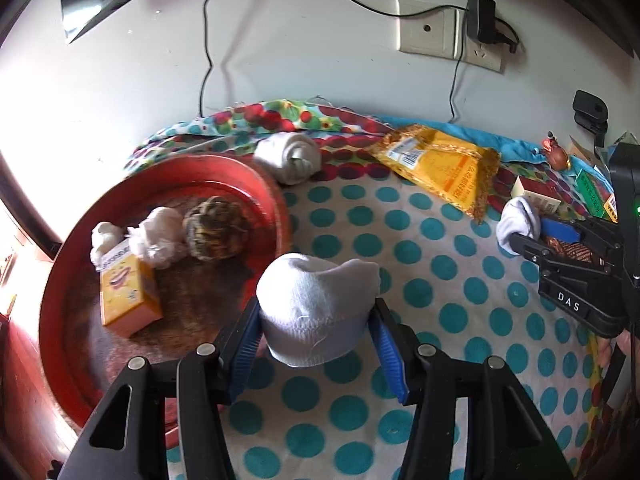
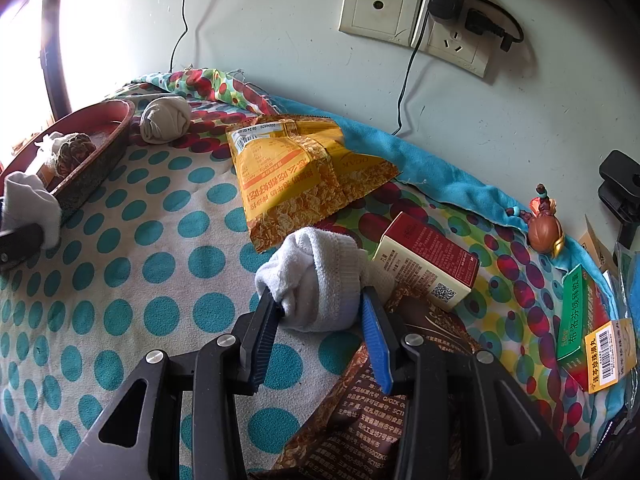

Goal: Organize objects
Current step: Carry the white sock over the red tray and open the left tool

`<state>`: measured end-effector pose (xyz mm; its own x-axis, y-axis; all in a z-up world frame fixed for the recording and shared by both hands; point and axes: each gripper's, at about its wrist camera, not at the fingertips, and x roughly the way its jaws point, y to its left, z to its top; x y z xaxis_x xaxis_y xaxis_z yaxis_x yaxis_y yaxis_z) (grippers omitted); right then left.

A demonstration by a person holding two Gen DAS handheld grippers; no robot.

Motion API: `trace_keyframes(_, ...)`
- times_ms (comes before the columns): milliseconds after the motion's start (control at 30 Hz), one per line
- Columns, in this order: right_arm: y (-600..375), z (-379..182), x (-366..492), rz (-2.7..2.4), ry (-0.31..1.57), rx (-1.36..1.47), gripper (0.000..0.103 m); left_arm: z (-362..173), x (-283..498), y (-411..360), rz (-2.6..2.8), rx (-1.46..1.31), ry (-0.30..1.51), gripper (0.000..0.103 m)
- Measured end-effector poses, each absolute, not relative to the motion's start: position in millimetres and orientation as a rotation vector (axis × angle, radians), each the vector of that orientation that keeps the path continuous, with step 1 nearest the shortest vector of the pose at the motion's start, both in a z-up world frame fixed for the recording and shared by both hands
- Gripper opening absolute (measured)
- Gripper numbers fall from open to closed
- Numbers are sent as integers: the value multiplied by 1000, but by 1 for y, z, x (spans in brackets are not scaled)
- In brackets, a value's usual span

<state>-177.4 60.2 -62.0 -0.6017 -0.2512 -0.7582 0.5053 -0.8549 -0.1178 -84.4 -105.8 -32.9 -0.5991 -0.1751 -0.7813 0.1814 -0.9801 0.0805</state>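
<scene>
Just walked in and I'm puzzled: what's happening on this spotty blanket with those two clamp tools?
A person is tidying up with a hand-held gripper in each hand. The left hand-held gripper is clamped on a pale blue sock ball, right beside the red tray, which already holds sock balls and a small yellow box. The right hand-held gripper grips a white sock ball among snack packets and boxes. One grey sock ball lies loose behind the tray.

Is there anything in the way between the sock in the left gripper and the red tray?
Nothing visible. The left gripper holds the rolled white sock right beside the red tray, with only bare dotted cloth between them.
</scene>
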Motion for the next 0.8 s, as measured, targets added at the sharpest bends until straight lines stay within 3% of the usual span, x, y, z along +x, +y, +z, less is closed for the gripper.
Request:
trace_keyframes(233,60,-62,-177,-2442,453,1085,39,-19,-58,-127,-2646,1237,109,54)
trace_keyframes(533,59,-62,-177,-2442,452,1085,39,0,-24,-214,-2498,1127,349,54)
trace_keyframes(800,57,-63,-176,-2443,455,1085,39,-10,-15,-292,-2323,1097,391,54)
